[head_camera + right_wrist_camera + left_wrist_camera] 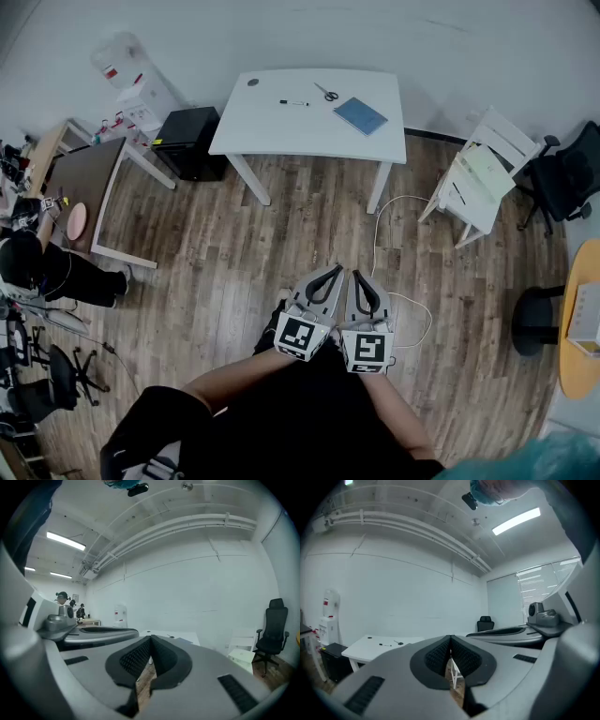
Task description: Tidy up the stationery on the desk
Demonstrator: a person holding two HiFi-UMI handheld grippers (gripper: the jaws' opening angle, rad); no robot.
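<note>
The white desk [281, 127] stands far ahead across the wooden floor. On it lie a black pen [293, 102], scissors [326, 92], a blue notebook [361, 115] and a small dark round thing [252, 82]. My left gripper [335, 270] and right gripper [357, 277] are held side by side close to my body, far from the desk. Both are shut with nothing between their jaws. In the left gripper view the desk [365, 648] shows at lower left beyond the closed left gripper [450, 639]. In the right gripper view the closed right gripper [150, 640] hides most of the desk.
A white chair [480, 178] stands right of the desk, a black office chair [567, 173] further right. A black cabinet [189, 142] and a brown table [86, 187] are at left. A white cable [394, 281] lies on the floor. A person [42, 267] sits at far left.
</note>
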